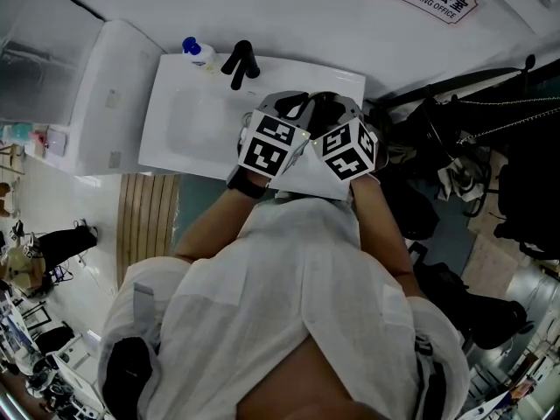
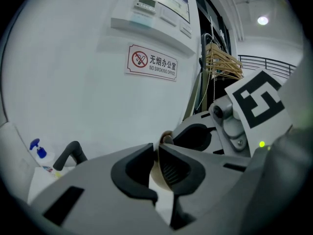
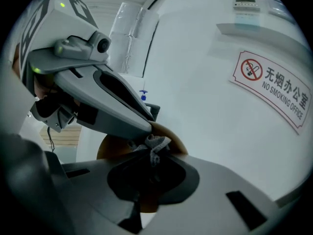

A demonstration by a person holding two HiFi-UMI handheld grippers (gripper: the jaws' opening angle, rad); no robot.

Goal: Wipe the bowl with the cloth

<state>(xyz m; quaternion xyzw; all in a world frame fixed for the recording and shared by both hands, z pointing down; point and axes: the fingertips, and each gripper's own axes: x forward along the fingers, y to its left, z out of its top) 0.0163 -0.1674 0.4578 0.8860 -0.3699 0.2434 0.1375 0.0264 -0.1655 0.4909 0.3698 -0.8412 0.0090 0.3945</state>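
The left gripper (image 2: 157,163) has its jaws drawn almost together on the thin rim of the tan bowl (image 2: 156,176), which is held up in the air rather than resting on anything. The right gripper (image 3: 149,160) has its jaws clamped on a bunched grey cloth (image 3: 153,144), and the tuft sticking out past the tips lies against the bowl's surface (image 3: 111,148). Whether that is the inner or the outer face I cannot tell.

The relation that matters is this: the bowl lies directly ahead of the right jaws, touching the cloth, with the left jaws coming in from the other side onto the rim just beside it. The right hand is the one placed to wipe, and the left only steadies. A round bowl has no long axis, so the stroke would best follow the curve of the rim, away from the pinch point where the two grippers crowd each other.

From the head view, both grippers hang over the right end of the white worktop (image 1: 175,151), close to its right edge. The basin (image 1: 197,116) lies to their left. The black tap (image 1: 241,64) and a soap bottle (image 1: 194,49) stand along the back edge against the wall. Open room is mostly leftward over the basin.
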